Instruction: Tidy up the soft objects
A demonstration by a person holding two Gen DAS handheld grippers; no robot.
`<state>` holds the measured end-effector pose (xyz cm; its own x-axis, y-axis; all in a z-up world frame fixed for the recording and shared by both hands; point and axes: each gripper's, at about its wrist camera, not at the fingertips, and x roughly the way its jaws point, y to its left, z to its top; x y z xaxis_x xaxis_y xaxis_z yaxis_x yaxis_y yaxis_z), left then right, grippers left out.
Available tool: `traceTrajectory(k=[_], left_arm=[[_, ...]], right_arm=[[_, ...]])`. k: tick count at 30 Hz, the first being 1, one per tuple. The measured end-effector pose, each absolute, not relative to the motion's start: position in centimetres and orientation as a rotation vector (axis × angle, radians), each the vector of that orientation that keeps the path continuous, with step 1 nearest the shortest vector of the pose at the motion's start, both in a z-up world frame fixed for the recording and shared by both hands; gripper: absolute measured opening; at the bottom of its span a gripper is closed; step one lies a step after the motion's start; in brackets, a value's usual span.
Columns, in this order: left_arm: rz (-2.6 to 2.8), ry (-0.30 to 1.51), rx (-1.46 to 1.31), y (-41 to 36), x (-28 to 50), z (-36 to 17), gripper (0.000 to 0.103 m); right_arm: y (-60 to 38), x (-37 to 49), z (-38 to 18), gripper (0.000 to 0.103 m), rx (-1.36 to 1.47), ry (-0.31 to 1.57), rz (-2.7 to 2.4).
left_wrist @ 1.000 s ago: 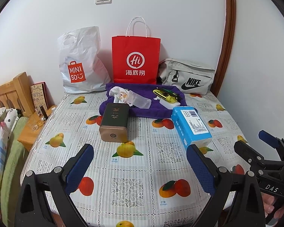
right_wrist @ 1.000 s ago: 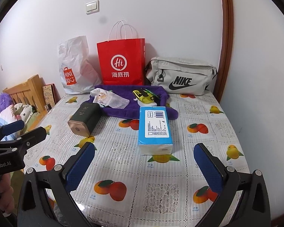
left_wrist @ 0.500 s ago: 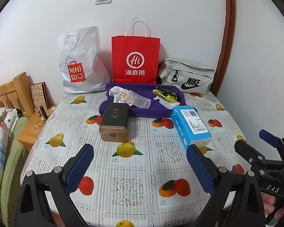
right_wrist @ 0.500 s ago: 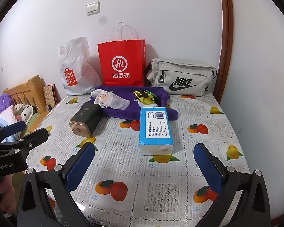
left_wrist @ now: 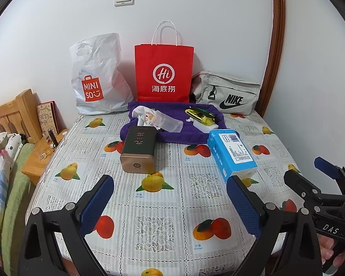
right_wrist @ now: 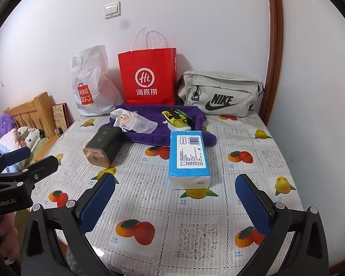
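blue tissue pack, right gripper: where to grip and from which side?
Grip the tissue pack across its long side faces, coming from above at its near end. It lies flat, its long axis running away from the open right gripper, with bare tablecloth on both flanks.

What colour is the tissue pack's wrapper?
Light blue with a white label; the tissue pack shows best in the right wrist view.

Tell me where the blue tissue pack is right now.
The blue tissue pack lies mid-table in the right wrist view, ahead of the open right gripper, just before the purple towel.
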<state>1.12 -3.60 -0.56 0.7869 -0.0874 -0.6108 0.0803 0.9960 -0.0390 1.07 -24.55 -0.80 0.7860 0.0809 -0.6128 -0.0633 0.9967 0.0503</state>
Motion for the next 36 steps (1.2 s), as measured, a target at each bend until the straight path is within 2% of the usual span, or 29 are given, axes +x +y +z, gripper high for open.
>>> traceTrajectory(k=[36], left_arm=[[-0.087, 0.662, -0.019, -3.02, 1.42, -0.51, 0.099]], right_arm=[[-24.42, 1.16, -0.8, 0.103, 0.027, 0.661, 0.083]])
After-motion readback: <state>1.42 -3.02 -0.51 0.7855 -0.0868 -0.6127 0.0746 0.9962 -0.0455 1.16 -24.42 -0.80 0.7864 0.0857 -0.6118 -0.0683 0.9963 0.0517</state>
